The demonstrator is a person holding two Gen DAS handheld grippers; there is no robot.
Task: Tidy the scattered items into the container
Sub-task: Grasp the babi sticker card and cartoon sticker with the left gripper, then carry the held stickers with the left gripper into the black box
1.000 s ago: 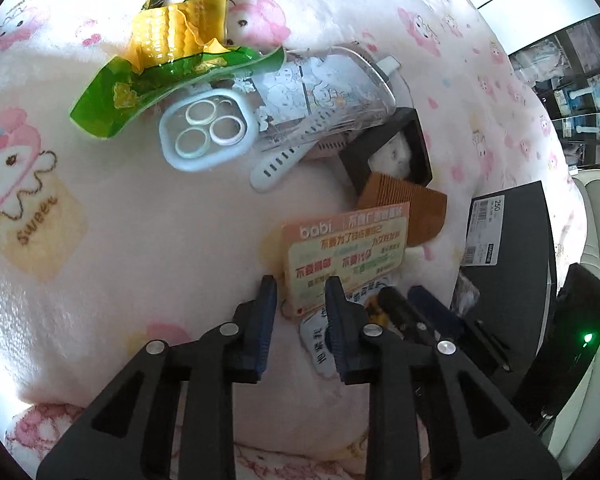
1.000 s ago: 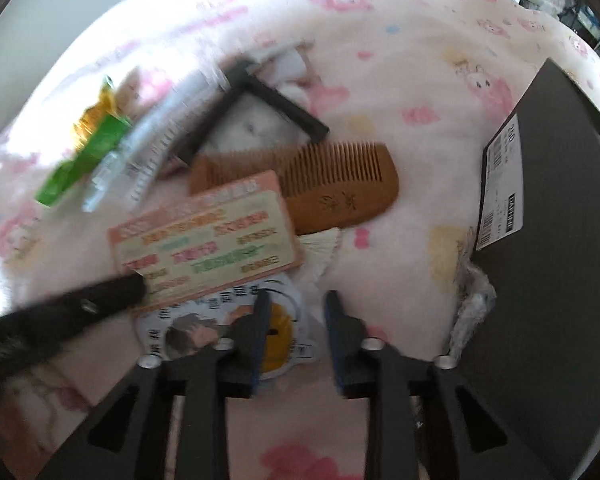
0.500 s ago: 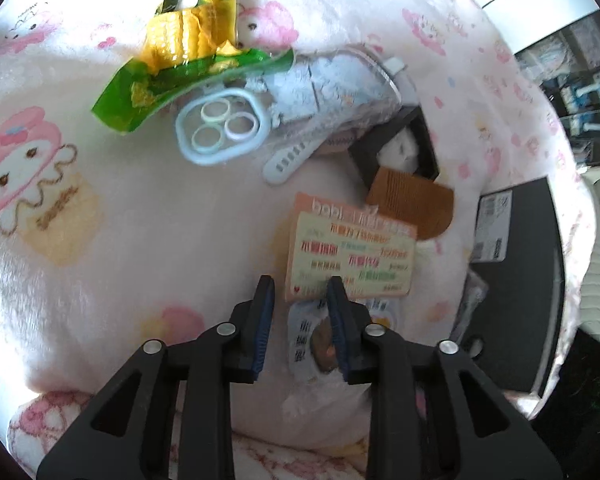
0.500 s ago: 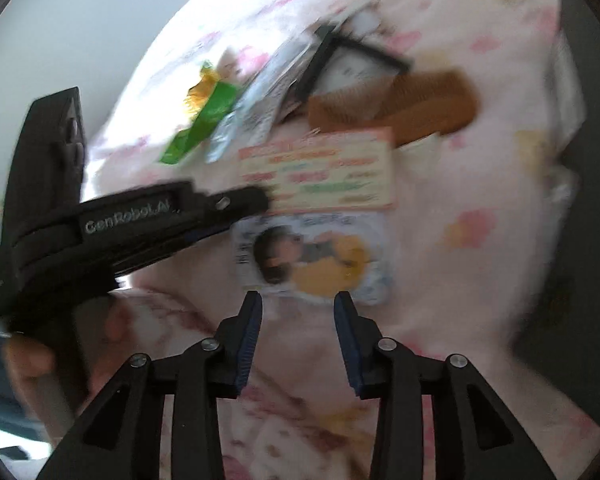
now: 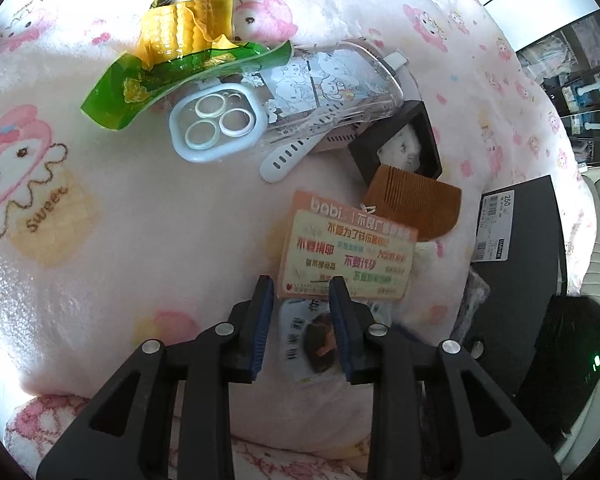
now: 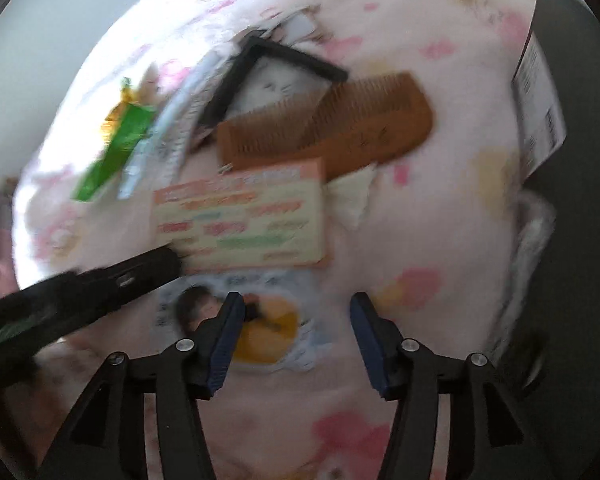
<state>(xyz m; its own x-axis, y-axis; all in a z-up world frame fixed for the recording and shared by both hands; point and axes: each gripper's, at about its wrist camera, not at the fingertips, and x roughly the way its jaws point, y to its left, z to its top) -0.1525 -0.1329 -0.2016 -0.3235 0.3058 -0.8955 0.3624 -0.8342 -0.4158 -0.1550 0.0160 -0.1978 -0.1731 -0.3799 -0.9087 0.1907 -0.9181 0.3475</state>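
Observation:
Scattered items lie on a pink cartoon blanket point(image 5: 100, 240). An orange printed card point(image 5: 350, 254) lies over a round picture card point(image 5: 314, 338), beside a wooden comb point(image 5: 416, 204), a black frame point(image 5: 396, 144), a clear phone case point(image 5: 300, 100), a white strap point(image 5: 288, 156) and a green corn wrapper point(image 5: 180, 64). My left gripper point(image 5: 300, 316) is open and empty, its jaws over the near edge of the orange card. My right gripper point(image 6: 296, 332) is open wide and empty above the round picture card point(image 6: 260, 328); the orange card point(image 6: 240, 216) and comb point(image 6: 328, 124) lie beyond it.
A black box point(image 5: 520, 264) with a white barcode label stands at the right of the blanket; it also shows in the right wrist view point(image 6: 572, 240). A crinkled clear wrapper point(image 6: 532, 232) lies against its side. The left gripper's arm point(image 6: 80, 284) reaches in from the left in the right wrist view.
My right gripper has opened wider and swung back over the round picture card. My left gripper has stayed open and shifted slightly nearer the orange card's edge.

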